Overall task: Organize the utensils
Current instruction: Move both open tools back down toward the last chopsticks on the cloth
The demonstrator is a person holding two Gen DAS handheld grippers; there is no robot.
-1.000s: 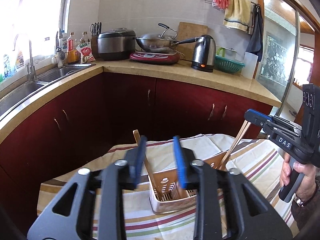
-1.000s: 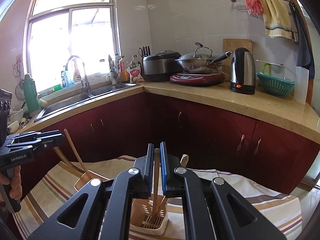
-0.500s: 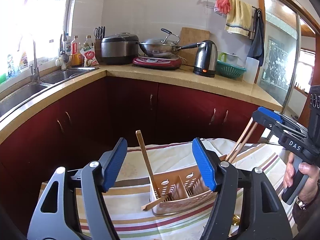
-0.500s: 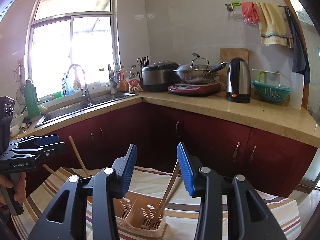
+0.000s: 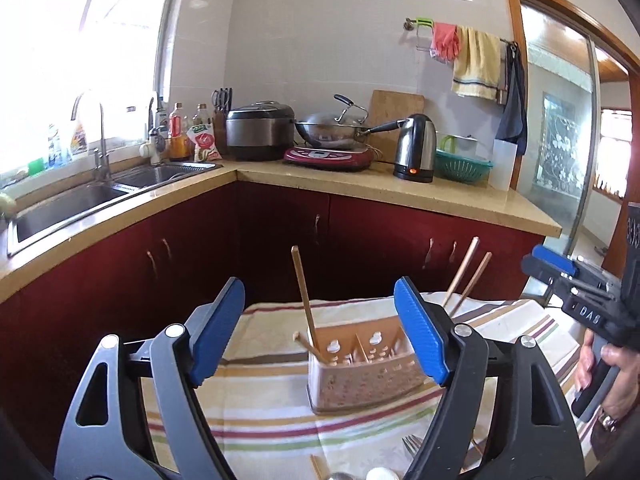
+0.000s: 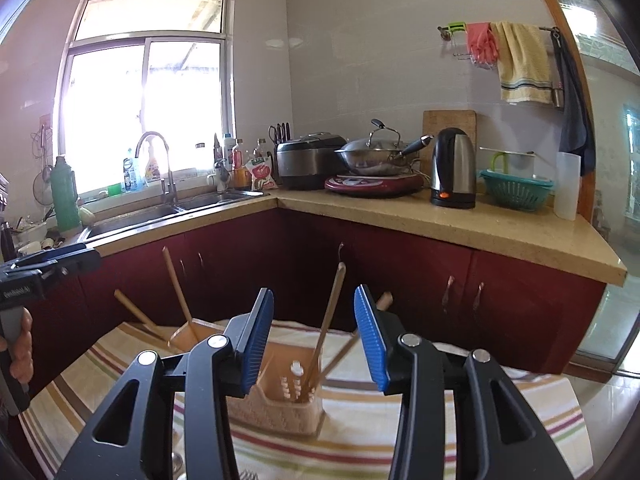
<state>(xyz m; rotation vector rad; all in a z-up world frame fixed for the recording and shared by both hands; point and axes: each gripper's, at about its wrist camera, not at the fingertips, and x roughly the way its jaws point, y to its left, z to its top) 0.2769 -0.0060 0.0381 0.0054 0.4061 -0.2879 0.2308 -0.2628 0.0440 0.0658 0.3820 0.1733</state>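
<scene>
A tan plastic utensil holder (image 5: 362, 364) stands on the striped tablecloth (image 5: 260, 412); it also shows in the right wrist view (image 6: 280, 400). Wooden chopsticks (image 5: 304, 292) lean in its left compartment and another pair (image 5: 466, 274) at its right end. In the right wrist view chopsticks (image 6: 330, 316) stand in the holder's near end and others (image 6: 176, 292) in its far end. My left gripper (image 5: 320, 338) is open and empty above and in front of the holder. My right gripper (image 6: 314, 334) is open and empty, also raised in front of the holder.
A fork (image 5: 412, 446) and other utensils lie on the cloth at the bottom edge of the left wrist view. Red cabinets (image 5: 280, 240) with a counter, sink (image 5: 80, 196), wok (image 5: 332, 130) and kettle (image 5: 416, 148) stand behind the table.
Both grippers opened, let go of their chopsticks into the holder, and drew back and upward. The chopsticks now lean in the holder.
</scene>
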